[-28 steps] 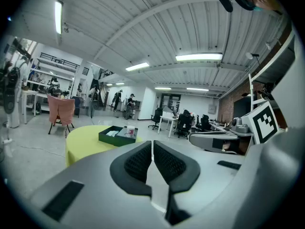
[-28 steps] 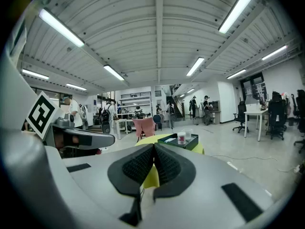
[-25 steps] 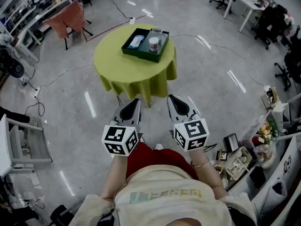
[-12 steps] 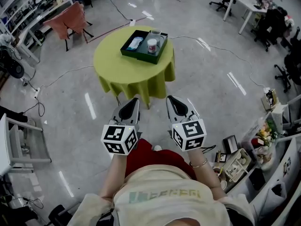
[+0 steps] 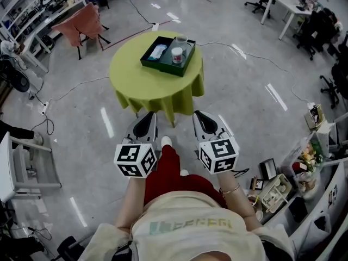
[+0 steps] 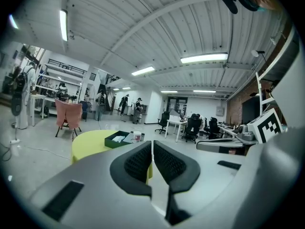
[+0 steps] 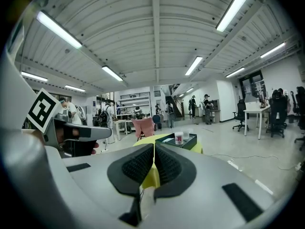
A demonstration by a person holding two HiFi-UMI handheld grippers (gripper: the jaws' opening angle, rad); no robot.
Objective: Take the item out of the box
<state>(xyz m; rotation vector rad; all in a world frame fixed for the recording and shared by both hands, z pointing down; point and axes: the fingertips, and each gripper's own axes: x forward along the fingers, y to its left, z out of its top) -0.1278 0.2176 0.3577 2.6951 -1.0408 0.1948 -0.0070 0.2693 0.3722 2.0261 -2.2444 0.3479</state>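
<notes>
Box first: dark, shallow and open-topped, it sits on the far part of a round table draped in yellow-green cloth. Inside stand a white jar with a red label and, to its left, a pale flat packet. Which of the two is the item meant, I cannot say. A cup stands at the box's far edge; whether it is in the box or just outside I cannot tell.

Nothing has been lifted out. The person stands well short of the table, with the left gripper and right gripper held low and side by side, both pointing roughly at the table. Each has its jaws pressed together on nothing. I judge that they are simply being carried that way, since nothing is within reach.

Between the person and the table lies bare glossy floor. A cable trails across it to the table's left, and another runs off to the right. A chair hung with orange cloth stands well off at the far left, and desks and office chairs are far to the right. None of this blocks the way. The real hindrance, I think, is that the box lies on the far side of the cloth, so it means a long reach or a walk round.
</notes>
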